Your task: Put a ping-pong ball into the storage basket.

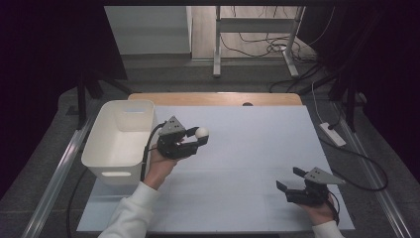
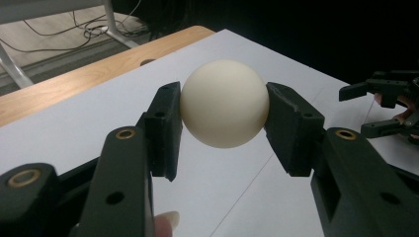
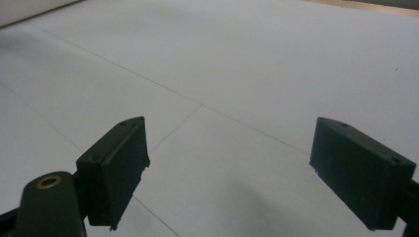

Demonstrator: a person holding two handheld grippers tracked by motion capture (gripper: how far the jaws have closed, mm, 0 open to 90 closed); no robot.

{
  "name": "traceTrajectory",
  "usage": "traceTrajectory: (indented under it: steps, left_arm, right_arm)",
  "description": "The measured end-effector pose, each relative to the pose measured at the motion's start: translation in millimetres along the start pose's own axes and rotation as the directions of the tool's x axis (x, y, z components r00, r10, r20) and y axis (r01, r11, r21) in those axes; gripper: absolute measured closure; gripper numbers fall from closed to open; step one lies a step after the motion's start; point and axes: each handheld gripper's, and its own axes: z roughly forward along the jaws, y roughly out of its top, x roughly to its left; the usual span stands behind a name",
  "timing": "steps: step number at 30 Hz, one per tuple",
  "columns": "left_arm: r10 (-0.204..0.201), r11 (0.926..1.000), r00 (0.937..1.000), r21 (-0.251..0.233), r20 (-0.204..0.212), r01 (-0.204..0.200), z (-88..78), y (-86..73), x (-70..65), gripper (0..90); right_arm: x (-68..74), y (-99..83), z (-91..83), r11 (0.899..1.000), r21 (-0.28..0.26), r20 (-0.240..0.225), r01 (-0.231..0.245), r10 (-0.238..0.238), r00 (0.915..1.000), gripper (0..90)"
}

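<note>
Jaws first — seen from the high view, the left gripper (image 1: 197,136) has its two black jaws clenched on a white ball (image 1: 202,132), lifted clear of the table (image 1: 257,148) and just beside the right wall of the white bin (image 1: 119,141). That bin sits at the table's left edge, its mouth open upward. Down near the front right corner the right gripper (image 1: 291,179) rests in its hand with jaws spread and nothing between them. Between the two grippers lies a broad stretch of bare white surface, and a strip of wood shows along the far edge.

From the left gripper view, the ball (image 2: 225,104) is pinched squarely on both sides, each pad pressed flat on it, the white sheet well below. Off to the right, the right gripper (image 2: 368,109) shows with its jaws apart. Beyond the ball, the wooden strip (image 2: 99,74) runs along the back edge.

From the right gripper view, the right gripper (image 3: 227,173) stands wide and released — plain white table (image 3: 237,69) runs ahead of it, crossed by thin seams.
</note>
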Motion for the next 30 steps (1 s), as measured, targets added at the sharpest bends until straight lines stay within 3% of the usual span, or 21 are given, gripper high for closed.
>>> traceTrajectory:
  steps: [16,30]
  left_arm:
    - [0.002,0.9997,0.9996,-0.026,-0.026,-0.003,-10.1,10.3,6.2,50.6]
    - [-0.019,0.9979,0.9965,-0.063,-0.082,0.014,-26.9,15.8,19.7,50.6]
  right_arm:
    - [0.4,0.0,0.4,1.0,0.003,0.0,0.005,-0.005,1.0,15.1]
    - [0.0,0.1,0.1,1.0,0.0,-0.002,-0.001,0.001,1.0,15.1]
